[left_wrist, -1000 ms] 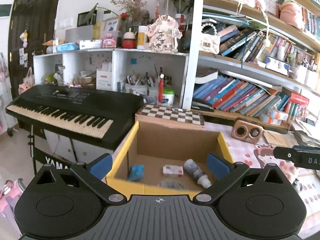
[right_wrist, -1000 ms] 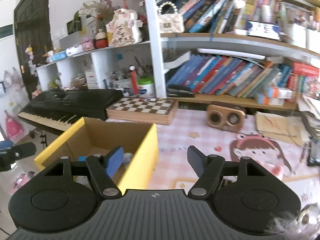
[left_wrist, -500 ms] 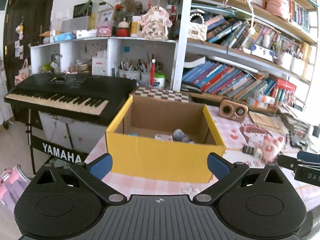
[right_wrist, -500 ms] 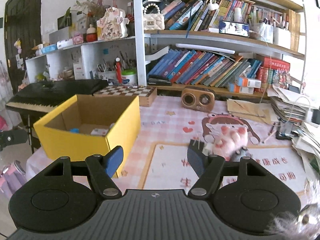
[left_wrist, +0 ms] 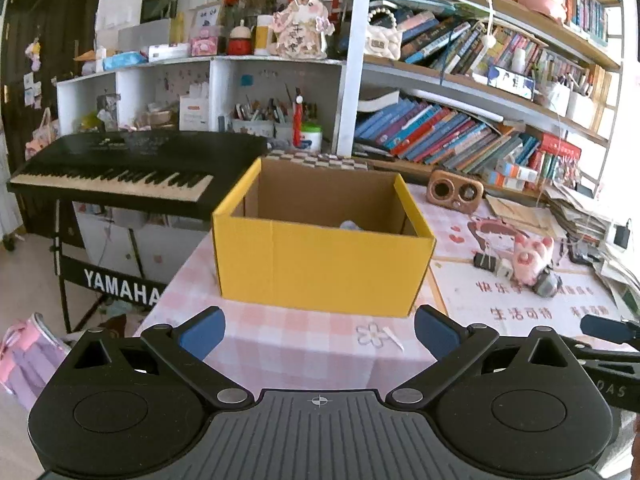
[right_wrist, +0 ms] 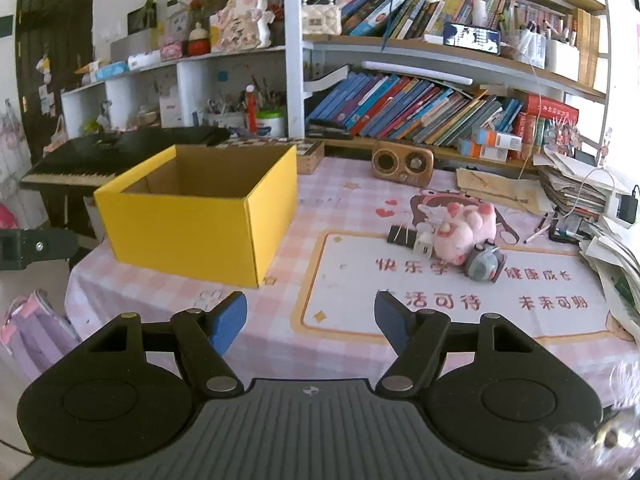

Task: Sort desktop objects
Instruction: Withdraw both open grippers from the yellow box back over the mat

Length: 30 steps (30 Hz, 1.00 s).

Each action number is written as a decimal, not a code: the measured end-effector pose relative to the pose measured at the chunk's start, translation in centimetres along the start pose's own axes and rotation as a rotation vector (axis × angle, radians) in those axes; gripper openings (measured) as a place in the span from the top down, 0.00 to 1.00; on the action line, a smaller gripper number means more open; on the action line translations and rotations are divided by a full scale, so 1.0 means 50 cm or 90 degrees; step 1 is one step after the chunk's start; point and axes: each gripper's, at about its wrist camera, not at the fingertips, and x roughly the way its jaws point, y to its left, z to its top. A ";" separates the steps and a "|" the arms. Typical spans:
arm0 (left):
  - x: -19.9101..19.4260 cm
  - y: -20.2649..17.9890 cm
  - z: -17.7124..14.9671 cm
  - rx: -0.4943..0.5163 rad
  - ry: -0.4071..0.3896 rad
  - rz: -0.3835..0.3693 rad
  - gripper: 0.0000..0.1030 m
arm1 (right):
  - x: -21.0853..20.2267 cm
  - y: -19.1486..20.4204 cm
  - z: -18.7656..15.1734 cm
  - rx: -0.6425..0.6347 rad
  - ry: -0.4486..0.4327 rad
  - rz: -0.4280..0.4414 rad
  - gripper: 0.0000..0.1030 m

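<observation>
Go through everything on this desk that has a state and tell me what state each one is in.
Yellow cardboard box: open-topped, upright, something pale inside.
Pink plush toy: lying on the mat, outside the box.
Grey round gadget: on the mat, against the plush.
White charger plug: on the mat.
Left gripper: open, empty.
Right gripper: open, empty.

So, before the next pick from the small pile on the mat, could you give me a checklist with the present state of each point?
1. Right gripper open, nothing between its fingers: ok.
2. Left gripper open and empty: ok.
3. Yellow box upright with open top: ok.
4. Pink plush toy on the table, reachable from above: ok.
5. Grey round item touches the plush, so a clean single grasp: cannot tell.
6. Room left inside the box: cannot tell; its floor is hidden in both views.
</observation>
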 end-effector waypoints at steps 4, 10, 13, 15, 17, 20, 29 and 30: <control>-0.004 -0.005 -0.017 0.002 0.013 -0.006 0.01 | -0.006 0.013 -0.017 -0.005 0.020 0.013 0.33; -0.004 -0.015 -0.041 0.005 0.037 -0.019 0.01 | -0.015 0.014 -0.029 -0.003 0.034 0.015 0.33; -0.003 -0.027 -0.048 0.012 0.048 -0.030 0.01 | -0.019 0.010 -0.035 0.002 0.044 0.012 0.33; -0.001 -0.037 -0.053 0.020 0.056 -0.039 0.01 | -0.020 0.006 -0.038 0.004 0.049 0.008 0.33; 0.002 -0.047 -0.058 0.029 0.063 -0.047 0.01 | -0.021 0.001 -0.043 0.007 0.056 0.002 0.33; 0.007 -0.057 -0.062 0.034 0.071 -0.059 0.01 | -0.024 -0.010 -0.052 0.013 0.065 -0.008 0.33; 0.023 -0.100 -0.065 0.062 0.085 -0.098 0.01 | -0.039 -0.052 -0.070 0.044 0.078 -0.048 0.33; 0.025 -0.105 -0.065 0.065 0.086 -0.102 0.01 | -0.041 -0.056 -0.071 0.046 0.078 -0.051 0.33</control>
